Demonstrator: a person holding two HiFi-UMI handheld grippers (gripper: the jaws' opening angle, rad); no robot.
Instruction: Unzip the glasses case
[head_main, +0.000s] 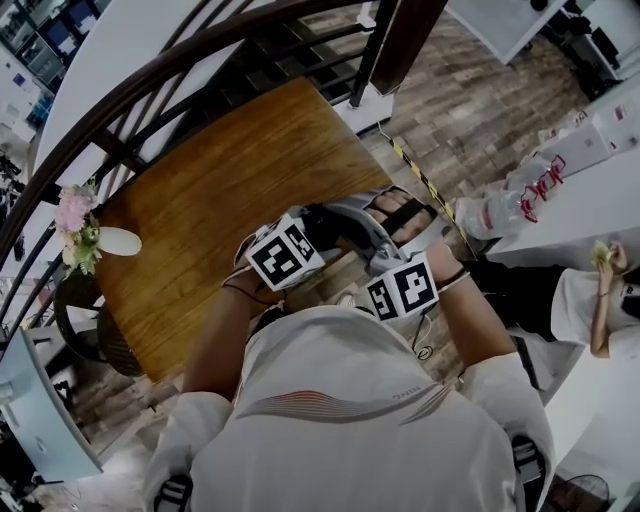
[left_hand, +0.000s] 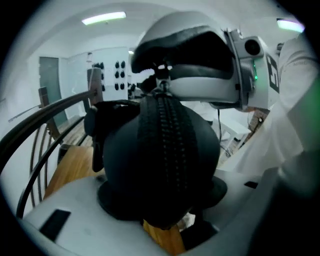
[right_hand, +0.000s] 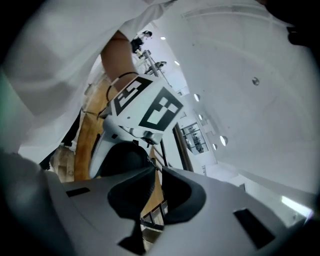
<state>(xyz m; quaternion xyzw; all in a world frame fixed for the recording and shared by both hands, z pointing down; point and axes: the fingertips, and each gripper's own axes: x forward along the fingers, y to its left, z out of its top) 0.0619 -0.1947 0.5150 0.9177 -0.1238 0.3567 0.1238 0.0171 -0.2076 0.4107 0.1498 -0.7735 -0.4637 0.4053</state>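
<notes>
The person stands at the near corner of a wooden worktop (head_main: 220, 190) with both bare forearms (head_main: 215, 335) bent and drawn in before the chest, so that the two marker cubes (head_main: 285, 252) sit side by side, almost touching, and both tools point away from the body and downward. The left gripper (left_hand: 162, 197) is clenched on the black glasses case (left_hand: 160, 150): its jaws press the rounded shell from either side, and the case stands on end between them, filling that gripper's view. The zipper (left_hand: 165, 135) runs straight up the middle of the shell with its teeth meshed along the whole visible stretch. A sliver of wood shows beneath the case (whether the case rests on it or hangs just above cannot be told). The right gripper (right_hand: 156, 172) reaches in from the person's right and arches over the far, upper end of the case, its tips at the top of the zipper. Its jaws stand a narrow slit apart, with wood and a rail visible through the gap, and whether the zipper's pull touches either pad cannot be made out. Pink flowers (head_main: 75, 225) sit at the worktop's left edge, beside a dark curved railing (head_main: 150, 80).
</notes>
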